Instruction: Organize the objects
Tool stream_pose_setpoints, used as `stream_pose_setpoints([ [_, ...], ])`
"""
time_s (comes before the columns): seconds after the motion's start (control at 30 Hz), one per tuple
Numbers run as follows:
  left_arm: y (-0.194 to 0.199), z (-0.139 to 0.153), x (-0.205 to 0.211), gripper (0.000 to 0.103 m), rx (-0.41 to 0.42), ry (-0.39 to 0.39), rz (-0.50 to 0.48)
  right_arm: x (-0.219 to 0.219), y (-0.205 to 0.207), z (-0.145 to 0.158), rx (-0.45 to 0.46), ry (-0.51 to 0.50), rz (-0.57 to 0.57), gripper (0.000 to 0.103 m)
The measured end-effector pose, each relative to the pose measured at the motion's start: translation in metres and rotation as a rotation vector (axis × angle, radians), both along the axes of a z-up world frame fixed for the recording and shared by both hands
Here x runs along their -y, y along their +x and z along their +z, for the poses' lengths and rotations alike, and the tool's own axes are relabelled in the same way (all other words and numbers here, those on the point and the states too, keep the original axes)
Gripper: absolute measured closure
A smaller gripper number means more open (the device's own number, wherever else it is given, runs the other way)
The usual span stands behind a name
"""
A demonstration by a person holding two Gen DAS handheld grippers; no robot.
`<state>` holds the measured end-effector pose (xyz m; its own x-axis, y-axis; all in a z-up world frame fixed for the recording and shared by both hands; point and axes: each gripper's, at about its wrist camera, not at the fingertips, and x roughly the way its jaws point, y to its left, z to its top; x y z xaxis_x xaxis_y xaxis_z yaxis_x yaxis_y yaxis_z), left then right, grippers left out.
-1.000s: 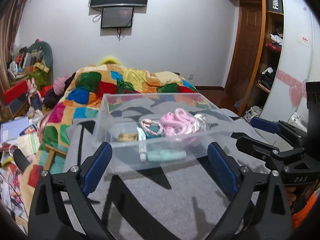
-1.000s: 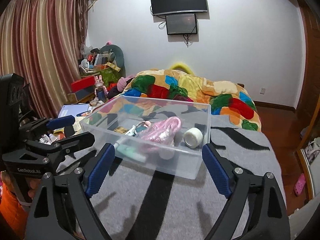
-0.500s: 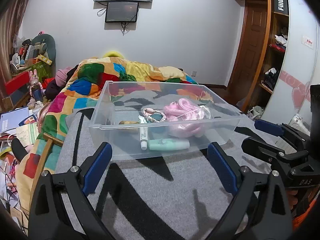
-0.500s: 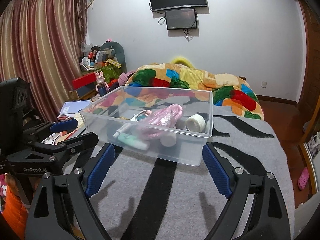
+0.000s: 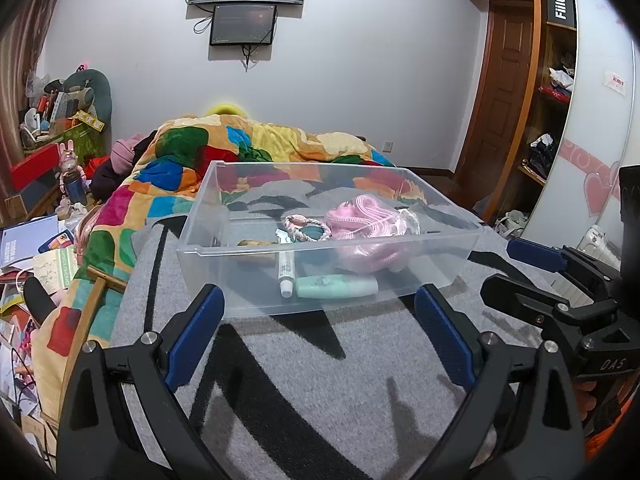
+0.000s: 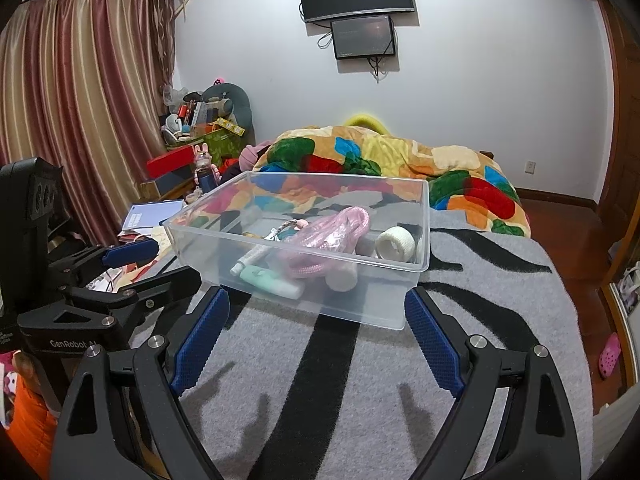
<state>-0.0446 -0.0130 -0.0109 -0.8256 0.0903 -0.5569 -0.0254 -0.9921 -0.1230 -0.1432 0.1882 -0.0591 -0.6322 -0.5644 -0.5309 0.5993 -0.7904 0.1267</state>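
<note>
A clear plastic bin (image 5: 208, 248) (image 6: 412, 264) sits on the grey zebra-striped blanket (image 5: 320, 380). Inside lie a pink cord bundle (image 5: 368, 224) (image 6: 332, 236), a mint green tube (image 5: 336, 286) (image 6: 268, 280), a white tube (image 5: 286, 270), a braided bracelet (image 5: 306, 228) and a white tape roll (image 6: 396, 242). My left gripper (image 5: 320, 332) is open and empty, just short of the bin's near wall. My right gripper (image 6: 316, 332) is open and empty, also just in front of the bin. Each gripper shows in the other's view.
A colourful patchwork quilt (image 5: 192, 160) lies beyond the bin. Cluttered books and boxes (image 5: 40, 240) fill the floor on the left. A wardrobe and door (image 5: 520, 100) stand on the right. The bed's edge drops off to the right (image 6: 572, 360).
Both grippers have risen and tilted down, so the bin sits lower and farther in view and its contents show from above. Both stayed open.
</note>
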Motion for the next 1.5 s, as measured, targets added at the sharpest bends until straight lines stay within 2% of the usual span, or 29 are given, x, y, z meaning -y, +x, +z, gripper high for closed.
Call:
stream_pose_setpoints([
  [1.5,0.0035,0.002,-0.0029,0.006,0.012,0.027,-0.03,0.0006,0.0017,-0.0014,0.025,-0.012,0.009,0.015],
])
